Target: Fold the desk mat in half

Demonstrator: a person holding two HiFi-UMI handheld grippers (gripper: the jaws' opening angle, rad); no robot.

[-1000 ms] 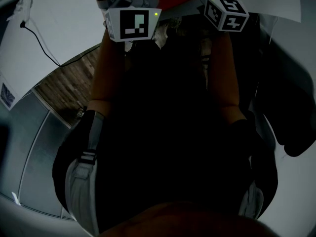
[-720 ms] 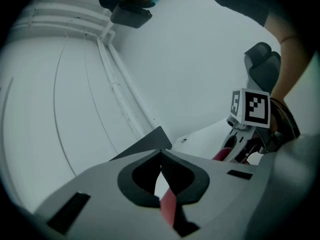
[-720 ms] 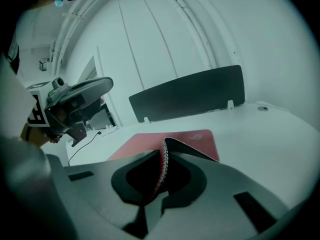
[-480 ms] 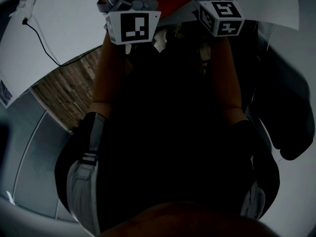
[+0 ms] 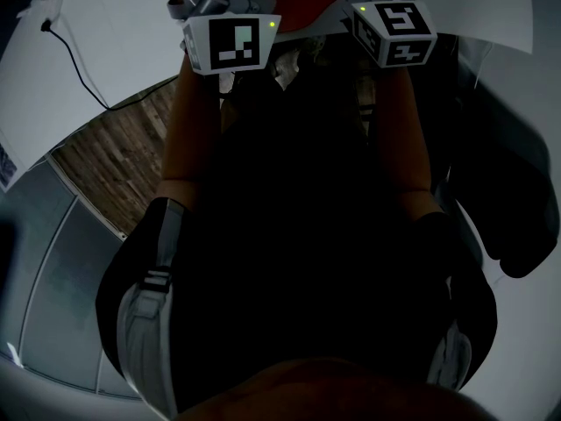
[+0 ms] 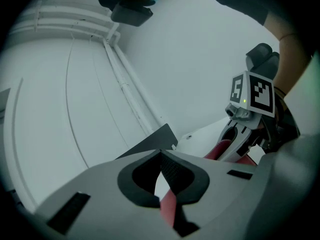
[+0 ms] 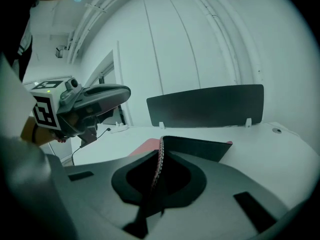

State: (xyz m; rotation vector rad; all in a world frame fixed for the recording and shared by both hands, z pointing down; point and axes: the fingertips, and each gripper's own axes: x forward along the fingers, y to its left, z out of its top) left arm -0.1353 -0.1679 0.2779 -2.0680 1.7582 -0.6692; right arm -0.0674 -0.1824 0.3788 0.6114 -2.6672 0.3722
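My left claw [image 6: 161, 155] and right claw [image 7: 159, 156] each clamp the edge of the thin red-and-black desk mat [image 7: 200, 147]; if the 2 travel unevenly, the fold lands skewed.

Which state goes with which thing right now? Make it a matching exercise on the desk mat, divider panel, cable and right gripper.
Things:
1. desk mat
2. divider panel
3. cable
4. right gripper

States:
A. stands upright along the back edge of the desk
B. shut on the desk mat's edge
C. lies loose on the white desk
D. one edge raised, one face red, the other black

Pairs: 1-D, 2-A, 3-C, 4-B
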